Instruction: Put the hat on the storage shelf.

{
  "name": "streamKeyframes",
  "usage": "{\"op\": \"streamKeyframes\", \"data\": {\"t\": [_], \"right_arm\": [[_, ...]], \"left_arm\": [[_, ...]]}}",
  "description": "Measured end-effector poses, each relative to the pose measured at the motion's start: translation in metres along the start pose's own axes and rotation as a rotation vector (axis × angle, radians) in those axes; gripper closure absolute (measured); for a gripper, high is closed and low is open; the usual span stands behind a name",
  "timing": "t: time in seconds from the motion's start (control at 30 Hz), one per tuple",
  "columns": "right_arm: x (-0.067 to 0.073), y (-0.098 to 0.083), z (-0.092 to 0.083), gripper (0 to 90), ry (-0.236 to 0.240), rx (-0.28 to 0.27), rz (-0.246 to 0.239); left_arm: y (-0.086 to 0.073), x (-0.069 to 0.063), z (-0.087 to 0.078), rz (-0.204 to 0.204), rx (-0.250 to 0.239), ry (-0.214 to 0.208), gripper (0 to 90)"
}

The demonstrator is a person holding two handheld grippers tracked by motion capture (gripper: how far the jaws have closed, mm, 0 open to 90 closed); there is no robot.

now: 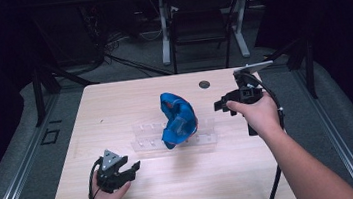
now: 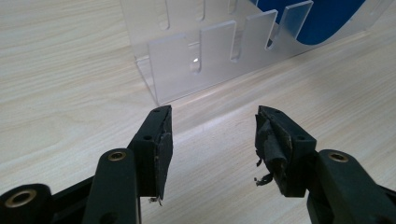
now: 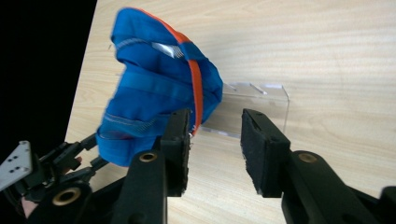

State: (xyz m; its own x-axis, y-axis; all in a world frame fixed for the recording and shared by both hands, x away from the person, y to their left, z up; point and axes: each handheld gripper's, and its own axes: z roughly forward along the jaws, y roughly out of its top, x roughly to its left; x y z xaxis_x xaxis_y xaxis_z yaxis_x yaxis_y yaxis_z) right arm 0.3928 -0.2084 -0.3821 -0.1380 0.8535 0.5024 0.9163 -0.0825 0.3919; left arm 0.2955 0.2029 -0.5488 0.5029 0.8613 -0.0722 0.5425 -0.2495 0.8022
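A blue fabric cap (image 1: 179, 119) with an orange trim stands crumpled in a clear slotted acrylic rack (image 1: 173, 136) at the middle of the wooden table (image 1: 114, 101). My right gripper (image 1: 219, 105) hovers just right of the cap, open, jaws pointing left at it. In the right gripper view the cap (image 3: 159, 88) sits beyond the left jaw, and nothing is between the jaws of the right gripper (image 3: 215, 116). My left gripper (image 1: 133, 169) rests open near the front left. The left gripper (image 2: 212, 114) faces the near end of the rack (image 2: 210, 51), with the cap (image 2: 322, 18) behind it.
A dark round grommet (image 1: 204, 84) sits near the table's far edge. A black chair (image 1: 201, 26) and white desk legs (image 1: 164, 30) stand on the floor beyond. The left gripper (image 3: 70, 158) shows in the right gripper view at the lower left.
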Motion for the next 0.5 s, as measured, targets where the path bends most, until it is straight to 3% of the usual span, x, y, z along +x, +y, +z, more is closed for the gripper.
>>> {"op": "streamKeyframes", "data": {"t": [0.13, 0.2, 0.23, 0.27, 0.3, 0.4, 0.5], "right_arm": [[-0.003, -0.006, 0.009, 60.4, -0.042, 0.017, -0.027], [-0.006, -0.011, 0.013, 59.4, -0.002, -0.005, -0.015], [-0.006, -0.012, 0.014, 59.7, -0.005, 0.024, -0.008], [-0.006, -0.014, 0.016, 59.7, -0.026, 0.032, -0.034], [-0.005, -0.015, 0.018, 59.5, -0.038, 0.022, -0.043], [-0.009, -0.021, 0.022, 58.6, -0.004, 0.014, -0.022], [-0.01, -0.025, 0.024, 57.5, -0.04, 0.028, -0.057]], "left_arm": [[-0.005, 0.003, 0.002, -0.011, 0.007, 0.001, 46.4], [-0.008, 0.003, 0.003, -0.016, 0.012, 0.001, 45.9], [-0.009, 0.004, 0.003, -0.017, 0.018, 0.001, 45.7], [-0.009, 0.004, 0.003, -0.012, 0.028, 0.0, 45.7], [-0.01, 0.004, 0.003, -0.016, 0.016, 0.001, 45.6], [-0.011, 0.005, 0.002, -0.016, 0.025, 0.0, 45.3], [-0.012, 0.005, 0.003, -0.014, 0.016, -0.005, 44.7]]}}
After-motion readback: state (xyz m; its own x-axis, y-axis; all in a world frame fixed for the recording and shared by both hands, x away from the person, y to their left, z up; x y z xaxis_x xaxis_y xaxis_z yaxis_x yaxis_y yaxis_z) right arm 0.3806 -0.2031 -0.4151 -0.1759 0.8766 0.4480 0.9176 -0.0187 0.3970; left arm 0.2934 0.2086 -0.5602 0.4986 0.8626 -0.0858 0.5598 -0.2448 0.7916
